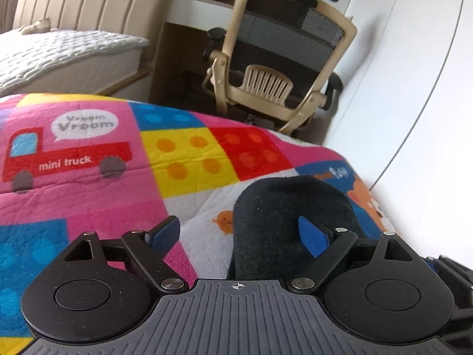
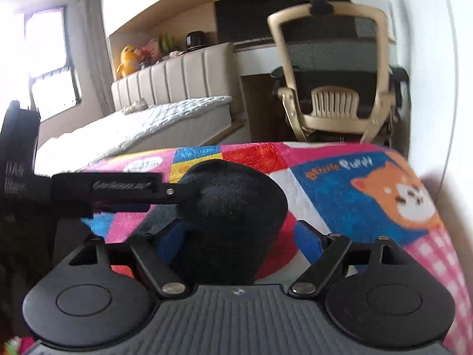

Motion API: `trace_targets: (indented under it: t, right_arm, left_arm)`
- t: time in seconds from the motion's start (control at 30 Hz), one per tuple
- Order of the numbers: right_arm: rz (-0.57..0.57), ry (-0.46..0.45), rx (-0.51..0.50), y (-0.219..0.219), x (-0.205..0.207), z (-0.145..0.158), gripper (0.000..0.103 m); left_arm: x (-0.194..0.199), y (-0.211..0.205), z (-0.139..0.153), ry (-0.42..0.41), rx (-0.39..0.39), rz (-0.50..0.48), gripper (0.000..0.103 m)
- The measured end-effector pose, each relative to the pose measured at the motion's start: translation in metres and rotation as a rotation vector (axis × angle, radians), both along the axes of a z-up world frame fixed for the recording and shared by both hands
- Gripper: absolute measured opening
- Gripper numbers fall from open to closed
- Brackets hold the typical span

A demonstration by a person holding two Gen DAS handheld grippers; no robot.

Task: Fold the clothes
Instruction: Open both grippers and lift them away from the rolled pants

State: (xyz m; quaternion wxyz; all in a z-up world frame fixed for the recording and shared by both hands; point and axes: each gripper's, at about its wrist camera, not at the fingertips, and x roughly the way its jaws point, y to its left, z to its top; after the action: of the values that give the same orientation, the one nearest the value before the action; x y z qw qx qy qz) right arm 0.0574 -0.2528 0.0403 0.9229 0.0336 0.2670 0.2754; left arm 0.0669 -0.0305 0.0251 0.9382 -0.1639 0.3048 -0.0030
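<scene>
A dark charcoal garment, a small sock-like piece (image 1: 289, 216), lies on a colourful cartoon blanket (image 1: 103, 177). My left gripper (image 1: 239, 233) is open, its blue pads (image 1: 312, 239) spread, the right pad over the dark fabric. In the right wrist view the same dark piece (image 2: 233, 207) lies between the open fingers of my right gripper (image 2: 239, 239). The left gripper's black body (image 2: 97, 192) reaches in from the left and touches the fabric's left edge. The part of the garment nearest each camera is hidden.
A beige mesh office chair (image 1: 278, 56) stands beyond the blanket's far edge, by a desk. A bed with a white quilted cover (image 1: 59, 56) and padded headboard is at the left. A white wall (image 1: 414, 88) runs along the right side.
</scene>
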Motion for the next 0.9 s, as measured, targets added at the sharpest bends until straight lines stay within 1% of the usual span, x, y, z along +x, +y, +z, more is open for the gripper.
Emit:
trace_targets:
  t: [0.03, 0.1, 0.23, 0.3, 0.37, 0.47, 0.53, 0.6, 0.63, 0.67, 0.77, 0.83, 0.9]
  right_arm:
    - [-0.011, 0.017, 0.02, -0.006, -0.003, 0.0, 0.092]
    - [-0.04, 0.033, 0.04, -0.017, -0.011, 0.0, 0.1]
    - [-0.111, 0.076, 0.072, -0.042, -0.032, -0.001, 0.102]
    - [-0.129, 0.113, 0.098, -0.054, -0.046, 0.001, 0.103]
    - [-0.13, 0.126, 0.117, -0.061, -0.065, 0.005, 0.103]
    - [-0.166, 0.12, 0.112, -0.063, -0.097, 0.01, 0.103]
    - [-0.224, 0.079, 0.08, -0.06, -0.118, 0.012, 0.103]
    - [-0.283, 0.032, 0.035, -0.056, -0.138, 0.014, 0.103]
    - [-0.291, 0.03, 0.019, -0.055, -0.146, 0.016, 0.103]
    - [-0.281, 0.042, 0.016, -0.055, -0.151, 0.017, 0.103]
    - [-0.241, 0.102, 0.003, -0.057, -0.165, 0.019, 0.103]
    - [-0.26, 0.143, -0.016, -0.061, -0.169, 0.016, 0.103]
    - [-0.277, 0.178, -0.006, -0.066, -0.17, 0.013, 0.103]
  left_arm:
    - [-0.004, 0.001, 0.002, -0.006, 0.004, -0.001, 0.092]
    - [-0.015, 0.003, 0.006, -0.02, 0.018, 0.005, 0.093]
    - [-0.043, 0.006, 0.012, -0.036, 0.032, 0.017, 0.094]
    - [-0.061, 0.007, 0.014, -0.026, 0.033, 0.022, 0.094]
    - [-0.083, 0.004, 0.018, -0.024, 0.046, 0.008, 0.096]
    - [-0.123, -0.011, 0.024, -0.04, 0.112, -0.027, 0.1]
    - [-0.149, -0.024, 0.028, -0.057, 0.166, -0.034, 0.101]
    - [-0.174, -0.035, 0.033, -0.084, 0.208, -0.019, 0.103]
    - [-0.184, -0.04, 0.035, -0.093, 0.224, 0.005, 0.103]
    - [-0.194, -0.046, 0.038, -0.097, 0.234, 0.017, 0.103]
    - [-0.218, -0.062, 0.043, -0.08, 0.234, 0.001, 0.103]
    - [-0.222, -0.069, 0.044, -0.058, 0.248, -0.031, 0.103]
    - [-0.224, -0.071, 0.044, -0.041, 0.257, -0.021, 0.103]
